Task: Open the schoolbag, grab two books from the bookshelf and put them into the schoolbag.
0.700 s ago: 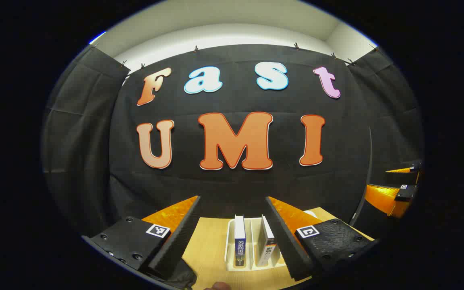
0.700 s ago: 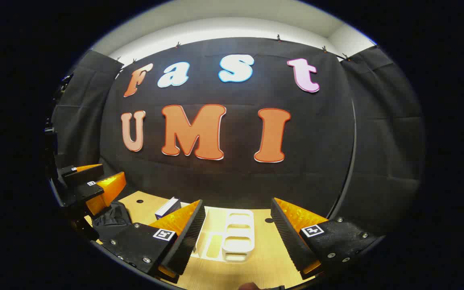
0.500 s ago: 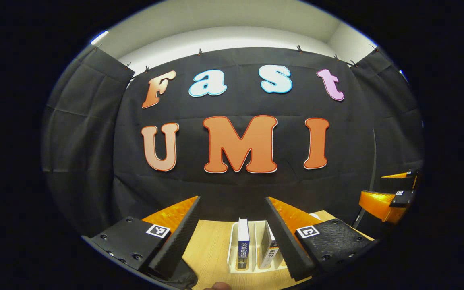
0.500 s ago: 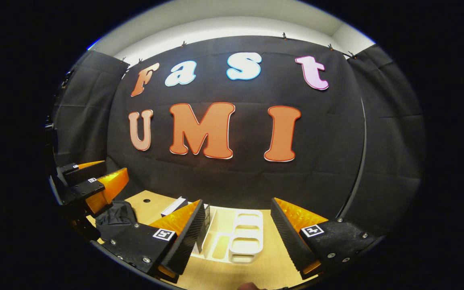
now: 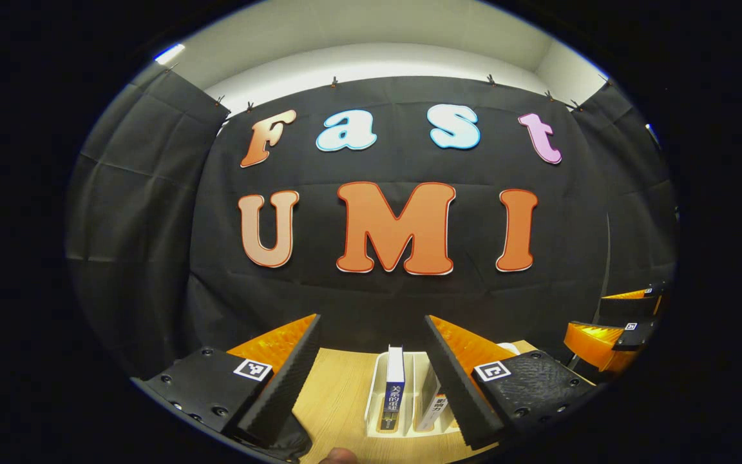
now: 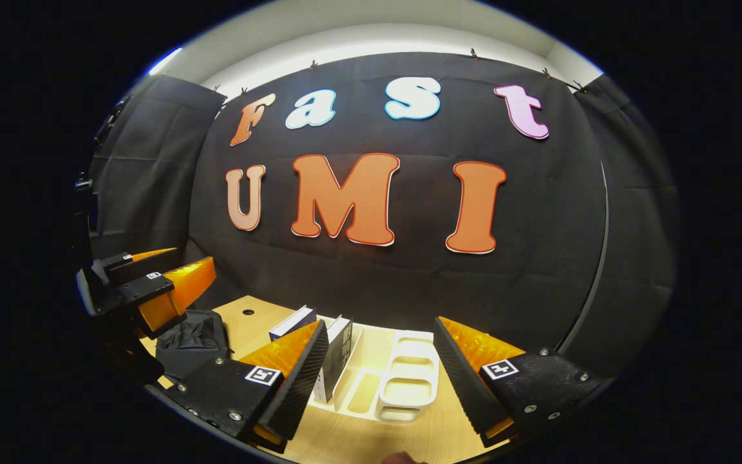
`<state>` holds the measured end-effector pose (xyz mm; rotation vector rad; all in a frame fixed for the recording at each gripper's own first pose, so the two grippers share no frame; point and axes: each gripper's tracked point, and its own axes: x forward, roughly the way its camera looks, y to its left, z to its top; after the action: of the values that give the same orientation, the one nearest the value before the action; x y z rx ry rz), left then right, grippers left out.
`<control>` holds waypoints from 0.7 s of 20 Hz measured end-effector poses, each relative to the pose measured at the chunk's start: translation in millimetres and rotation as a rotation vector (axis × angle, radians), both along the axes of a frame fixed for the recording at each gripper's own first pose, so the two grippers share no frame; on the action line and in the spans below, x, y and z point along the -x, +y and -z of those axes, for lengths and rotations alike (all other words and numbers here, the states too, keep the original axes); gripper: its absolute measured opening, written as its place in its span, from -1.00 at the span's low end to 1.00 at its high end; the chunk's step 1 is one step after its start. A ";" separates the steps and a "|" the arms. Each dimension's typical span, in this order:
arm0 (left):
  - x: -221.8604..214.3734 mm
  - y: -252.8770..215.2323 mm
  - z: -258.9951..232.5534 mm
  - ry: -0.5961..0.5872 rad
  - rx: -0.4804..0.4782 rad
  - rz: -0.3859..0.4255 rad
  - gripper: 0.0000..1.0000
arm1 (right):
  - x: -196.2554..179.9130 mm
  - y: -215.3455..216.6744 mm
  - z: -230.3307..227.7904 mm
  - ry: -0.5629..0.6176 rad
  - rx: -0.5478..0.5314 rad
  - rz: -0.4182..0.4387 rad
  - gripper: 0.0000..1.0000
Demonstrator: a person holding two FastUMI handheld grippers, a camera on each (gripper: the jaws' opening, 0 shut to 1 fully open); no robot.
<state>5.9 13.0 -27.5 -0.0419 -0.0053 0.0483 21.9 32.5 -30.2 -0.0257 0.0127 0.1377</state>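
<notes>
Honestly, my main worry is the bag. My left gripper point(image 5: 371, 380) and my right gripper point(image 6: 380, 380) both hang with jaws spread wide and nothing between them, high over the wooden table point(image 5: 339, 393), and the schoolbag point(image 6: 194, 338) is just a dark crumpled heap at the near left. I cannot tell whether its zip is open or closed. If I go for the books first, I judge I would end up holding one with nowhere to drop it.

Next risk is the rack. The white bookshelf point(image 6: 403, 386) looks light and is not fixed down as far as I can see, so a book pulled at a slant could drag it along or tip it over.

Both books stand upright in neighbouring slots at the left end of the rack, close together. The blue book point(image 5: 395, 386) shows a dark blue spine with a white top; the second book point(image 5: 432, 403), just to its right, has a pale spine and sits partly behind my left gripper's right finger. With so little gap between them, a finger pushed down carelessly may catch both, or knock one sideways.
</notes>
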 end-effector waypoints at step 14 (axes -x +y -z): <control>-18.3 24.7 17.0 -0.016 -0.139 0.088 0.96 | -26.2 39.3 7.6 0.034 0.009 0.045 0.95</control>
<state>24.3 37.7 -44.5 0.0968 -0.0230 -0.0400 48.1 71.8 -37.7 -0.0322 0.0480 0.0926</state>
